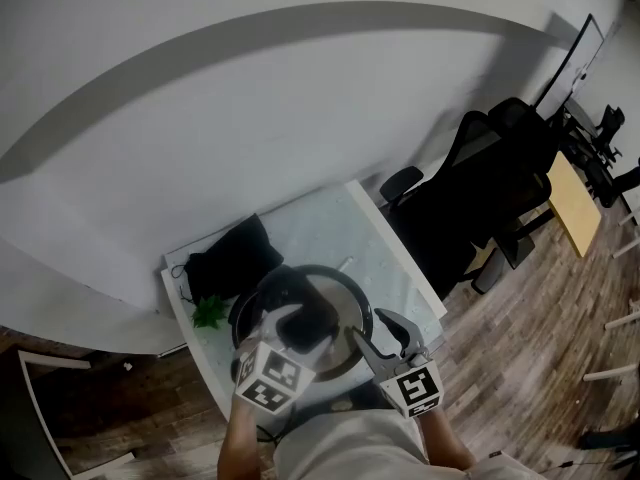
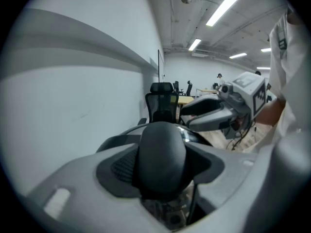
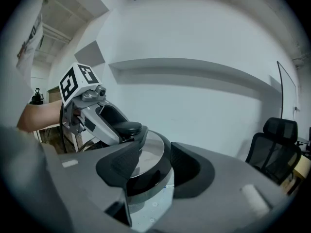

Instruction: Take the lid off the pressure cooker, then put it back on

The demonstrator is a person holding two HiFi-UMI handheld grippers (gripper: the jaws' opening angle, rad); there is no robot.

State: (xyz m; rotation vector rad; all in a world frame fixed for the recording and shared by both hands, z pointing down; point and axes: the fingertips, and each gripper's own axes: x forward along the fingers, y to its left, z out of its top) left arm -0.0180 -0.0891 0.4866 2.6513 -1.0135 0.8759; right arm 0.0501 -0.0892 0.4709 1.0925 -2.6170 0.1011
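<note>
**LID HELD AT KNOB AND RIM: GRIP GEOMETRY FOR THE LIFT**

**Head view.** The pressure cooker (image 1: 352, 293) stands on the white counter (image 1: 330, 223), at its near end. A black bag (image 1: 235, 258) lies just behind the cooker. The lid (image 1: 338, 313) lies flat over the cooker, with its black knob (image 1: 300, 326) at the centre. The left gripper (image 1: 296, 332) reaches the knob from the near-left side. The right gripper (image 1: 378, 336) meets the lid at its near-right rim. This view is too blurred to show whether the lid has cleared the cooker.

**Left gripper view.** The jaws are clamped on the knob (image 2: 160, 154), one pad on each flank. The knob fills the gap between them. The right gripper (image 2: 189, 116) shows beyond the knob, to the right of it.

**Right gripper view.** The jaws stand apart and straddle the lid (image 3: 148, 152) at its rim. One jaw overlaps the top face and the other sits outside the edge. No view shows whether the pads press on the rim. The knob (image 3: 129, 127) lies past the jaws, up and to the left.

**Relation governing the next move.** The lid is round, so the axis that matters runs upright through the knob. The left hand is on that axis and probably carries the load. The right hand is off-centre at the rim and can only steady the lid against tilt. Lifting off or reseating requires the lid to stay level and centred over the cooker.
</note>
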